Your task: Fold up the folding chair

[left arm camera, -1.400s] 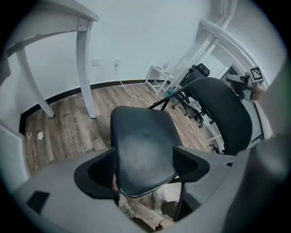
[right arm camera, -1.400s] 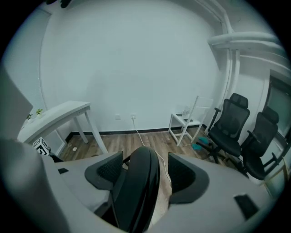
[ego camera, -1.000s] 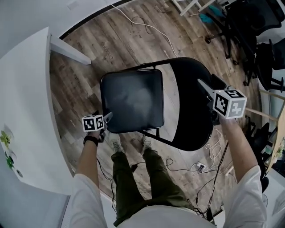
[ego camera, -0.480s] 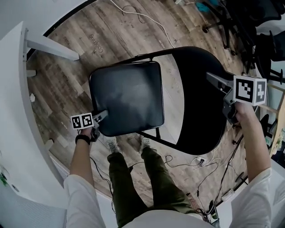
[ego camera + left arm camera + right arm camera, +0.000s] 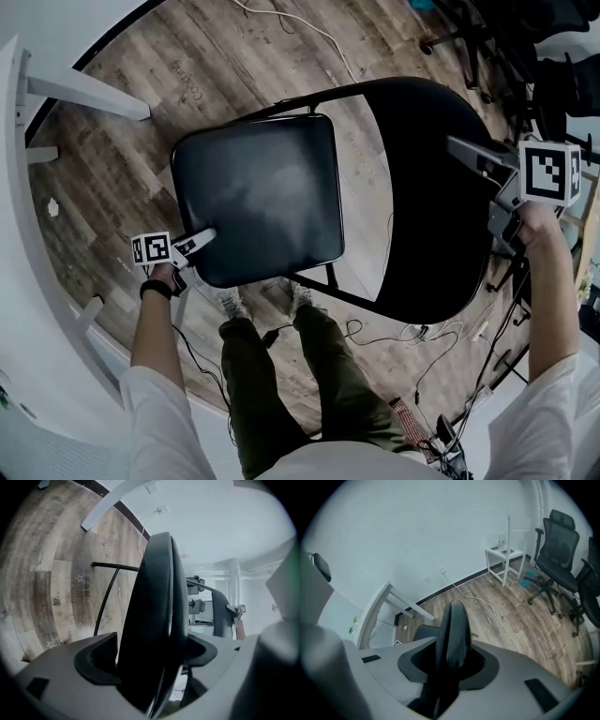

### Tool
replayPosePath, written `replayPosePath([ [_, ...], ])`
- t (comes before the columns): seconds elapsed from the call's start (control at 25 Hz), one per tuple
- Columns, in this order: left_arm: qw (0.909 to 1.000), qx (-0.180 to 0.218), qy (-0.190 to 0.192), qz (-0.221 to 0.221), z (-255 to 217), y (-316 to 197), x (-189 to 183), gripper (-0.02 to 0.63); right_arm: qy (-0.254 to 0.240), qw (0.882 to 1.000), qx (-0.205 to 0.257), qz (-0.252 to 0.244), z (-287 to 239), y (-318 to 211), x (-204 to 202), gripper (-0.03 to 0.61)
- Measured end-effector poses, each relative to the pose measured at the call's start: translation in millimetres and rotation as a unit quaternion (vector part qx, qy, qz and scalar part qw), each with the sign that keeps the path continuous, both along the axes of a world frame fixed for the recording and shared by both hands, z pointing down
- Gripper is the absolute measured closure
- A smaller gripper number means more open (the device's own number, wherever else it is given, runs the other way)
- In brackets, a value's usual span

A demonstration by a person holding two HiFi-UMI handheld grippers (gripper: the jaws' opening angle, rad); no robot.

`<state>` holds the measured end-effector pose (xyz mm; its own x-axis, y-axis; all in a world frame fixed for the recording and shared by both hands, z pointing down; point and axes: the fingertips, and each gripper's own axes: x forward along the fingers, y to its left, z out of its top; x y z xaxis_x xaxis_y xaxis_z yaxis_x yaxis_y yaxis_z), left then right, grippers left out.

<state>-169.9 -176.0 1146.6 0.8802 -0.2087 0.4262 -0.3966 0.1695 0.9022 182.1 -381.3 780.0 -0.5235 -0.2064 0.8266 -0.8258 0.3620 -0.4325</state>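
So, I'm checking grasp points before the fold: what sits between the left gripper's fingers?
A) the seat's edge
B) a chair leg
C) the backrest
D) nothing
A: the left gripper has its fingers either side of the dark padded edge of the seat, at its near corner in the head view.

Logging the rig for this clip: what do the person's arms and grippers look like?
The left gripper and right gripper are light grey, with long tapered jaws and dark pads. Each carries a white cube with black square markers: the left cube and the right cube. The sleeves are white and short. A black band circles the left wrist.
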Motion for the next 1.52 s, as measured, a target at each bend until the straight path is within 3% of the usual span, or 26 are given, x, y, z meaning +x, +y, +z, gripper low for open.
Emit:
replayPosePath([
  [0.32,0.9988,-0.013,-0.046,-0.001,-18.4,10.7,3.5,0.202,-0.028,0.999,-0.017,0.016,-12.2,6.4,-8.8,0.467],
  [0.52,0.9982,-0.015,-0.058,0.007,-58.4,22.4,22.1,0.224,0.018,0.999,-0.023,0.03,-38.3,12.1,-1.6,0.477],
  [0.68,0.9982,-0.007,-0.059,0.014,-108.4,31.0,51.0,0.259,0.027,0.999,-0.032,0.024,-68.3,17.9,-2.5,0.495],
  [1.0,0.9956,0.021,-0.077,0.049,-200.2,21.6,121.8,0.261,0.035,0.998,-0.045,0.034,-111.8,18.0,7.6,0.503],
  [1.36,0.9887,0.03,-0.126,0.075,-265.3,16.0,194.0,0.258,0.041,0.996,-0.06,0.049,-142.4,18.2,21.0,0.492],
  [1.52,0.9878,0.029,-0.13,0.08,-288.8,14.2,226.6,0.258,0.053,0.996,-0.059,0.048,-151.9,18.7,27.6,0.492],
])
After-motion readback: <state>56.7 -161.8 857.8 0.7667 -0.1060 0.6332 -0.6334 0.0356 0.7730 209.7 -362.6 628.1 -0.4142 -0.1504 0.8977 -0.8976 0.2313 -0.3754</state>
